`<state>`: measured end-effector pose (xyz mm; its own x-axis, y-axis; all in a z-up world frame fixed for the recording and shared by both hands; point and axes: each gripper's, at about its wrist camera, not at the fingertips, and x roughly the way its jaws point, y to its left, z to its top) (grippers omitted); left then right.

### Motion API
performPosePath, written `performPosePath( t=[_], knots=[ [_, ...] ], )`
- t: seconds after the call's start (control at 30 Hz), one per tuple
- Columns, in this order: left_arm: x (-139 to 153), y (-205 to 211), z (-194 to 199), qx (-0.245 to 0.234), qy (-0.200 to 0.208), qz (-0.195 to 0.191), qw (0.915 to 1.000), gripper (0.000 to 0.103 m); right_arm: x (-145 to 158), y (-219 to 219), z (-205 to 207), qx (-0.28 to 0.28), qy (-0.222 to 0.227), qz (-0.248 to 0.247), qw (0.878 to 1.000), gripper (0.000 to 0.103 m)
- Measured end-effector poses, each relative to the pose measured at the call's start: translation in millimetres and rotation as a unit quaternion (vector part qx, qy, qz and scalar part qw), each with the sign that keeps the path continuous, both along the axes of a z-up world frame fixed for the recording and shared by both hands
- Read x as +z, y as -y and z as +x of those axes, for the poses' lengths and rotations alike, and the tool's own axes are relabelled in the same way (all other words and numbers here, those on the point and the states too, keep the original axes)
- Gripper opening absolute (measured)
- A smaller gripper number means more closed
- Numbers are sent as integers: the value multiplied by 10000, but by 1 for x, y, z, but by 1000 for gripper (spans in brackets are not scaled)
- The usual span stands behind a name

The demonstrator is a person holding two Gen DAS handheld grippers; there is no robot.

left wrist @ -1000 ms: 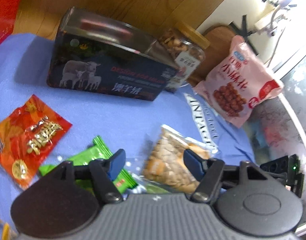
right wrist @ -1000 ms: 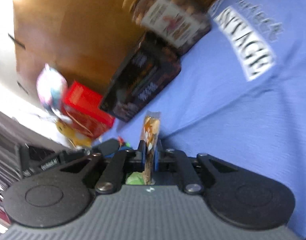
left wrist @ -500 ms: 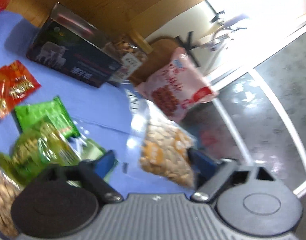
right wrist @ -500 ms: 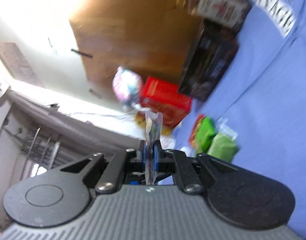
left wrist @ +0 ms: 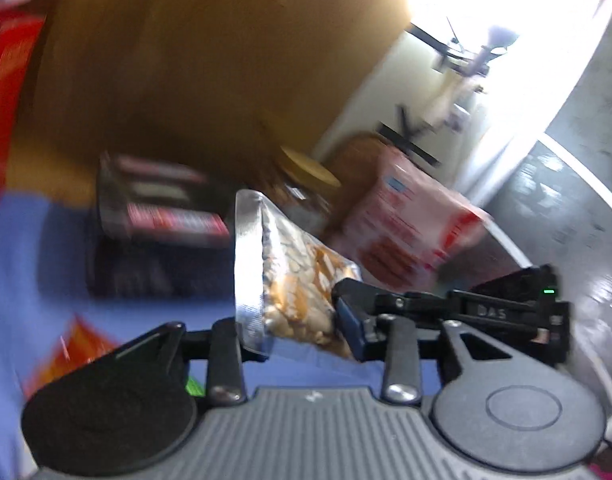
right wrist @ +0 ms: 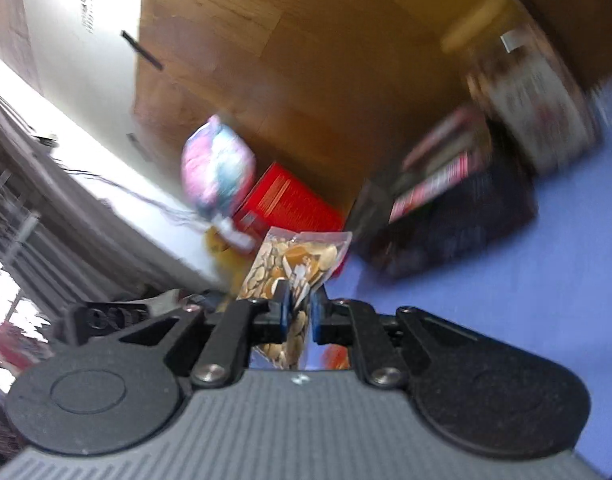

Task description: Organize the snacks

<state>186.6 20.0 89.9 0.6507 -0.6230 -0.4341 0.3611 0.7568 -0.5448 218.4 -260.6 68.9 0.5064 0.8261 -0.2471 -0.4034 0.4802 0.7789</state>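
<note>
The right gripper [right wrist: 297, 312] pinched a nut packet [right wrist: 302, 258], lifted off the blue cloth [right wrist: 506, 300]. The left gripper's [left wrist: 302, 332] wide jaws framed it. Sorting seemingly remained unfinished.

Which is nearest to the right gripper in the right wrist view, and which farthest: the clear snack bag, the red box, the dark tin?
1. Clear snack bag: pinched in the right gripper, so nearest.
2. Red box: behind the bag, slightly left, against the wooden panel.
3. Dark tin: to the right on the blue cloth. Blur makes its rank against the red box too close to call.
</note>
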Motion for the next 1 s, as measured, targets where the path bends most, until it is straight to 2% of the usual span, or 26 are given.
performPosePath(
  t=[0.1, 0.17, 0.23, 0.27, 0.3, 0.33, 0.37, 0.4, 0.43, 0.47, 0.5, 0.57, 0.67, 0.73, 0.8, 0.9, 0.93, 1.0],
  knots=[
    [1, 0, 49, 297, 4, 255, 9992, 38, 9, -17, 44, -219, 222, -527, 9981, 14],
    [-4, 2, 75, 481, -19, 407, 9980, 41, 7, -25, 69, -339, 380, -866, 9949, 15],
    [-13, 2, 93, 642, -75, 558, 9963, 49, -1, -34, 88, -451, 534, -1252, 9897, 16],
    [-19, 3, 101, 711, -136, 623, 9954, 50, -3, -39, 94, -498, 603, -1437, 9865, 20],
    [-25, 4, 108, 792, -210, 714, 9941, 56, -7, -44, 99, -540, 701, -1674, 9819, 22],
    [-30, 6, 114, 939, -286, 896, 9911, 64, -11, -47, 103, -589, 809, -1925, 9762, 29],
    [-34, 8, 116, 1181, -280, 1170, 9857, 67, -14, -54, 104, -704, 937, -2207, 9683, 35],
    [-35, 10, 116, 1429, -189, 1460, 9787, 80, -17, -59, 103, -906, 1096, -2541, 9567, 39],
    [-34, 10, 113, 1620, -68, 1678, 9724, 87, -18, -64, 101, -1096, 1270, -2840, 9440, 47],
    [-34, 9, 107, 1670, 86, 1785, 9696, 87, -18, -65, 97, -1239, 1431, -3004, 9349, 49],
    [-30, 8, 100, 1658, 162, 1833, 9689, 87, -17, -63, 91, -1311, 1527, -3010, 9321, 49],
    [-23, 4, 85, 1627, 265, 1797, 9698, 87, -14, -55, 79, -1249, 1508, -2709, 9425, 49],
    [-8, -12, 44, 1374, 420, 1510, 9780, 87, -11, -41, 53, -898, 1286, -2193, 9630, 49],
    [-4, -24, 23, 1174, 263, 1228, 9851, 86, -17, -32, 35, -471, 960, -1845, 9770, 49],
    [-11, -35, 0, 978, -94, 982, 9903, 81, -34, -27, 25, 65, 393, -1561, 9869, 48],
    [-33, -43, -32, 872, -664, 774, 9910, 74, -65, -28, 10, 466, -341, -1590, 9856, 44],
    [-41, -43, -39, 859, -790, 706, 9907, 72, -72, -30, 4, 524, -431, -1660, 9838, 38],
    [-53, -43, -61, 765, -927, 486, 9916, 72, -78, -34, -8, 571, -419, -1818, 9808, 38]
  ],
)
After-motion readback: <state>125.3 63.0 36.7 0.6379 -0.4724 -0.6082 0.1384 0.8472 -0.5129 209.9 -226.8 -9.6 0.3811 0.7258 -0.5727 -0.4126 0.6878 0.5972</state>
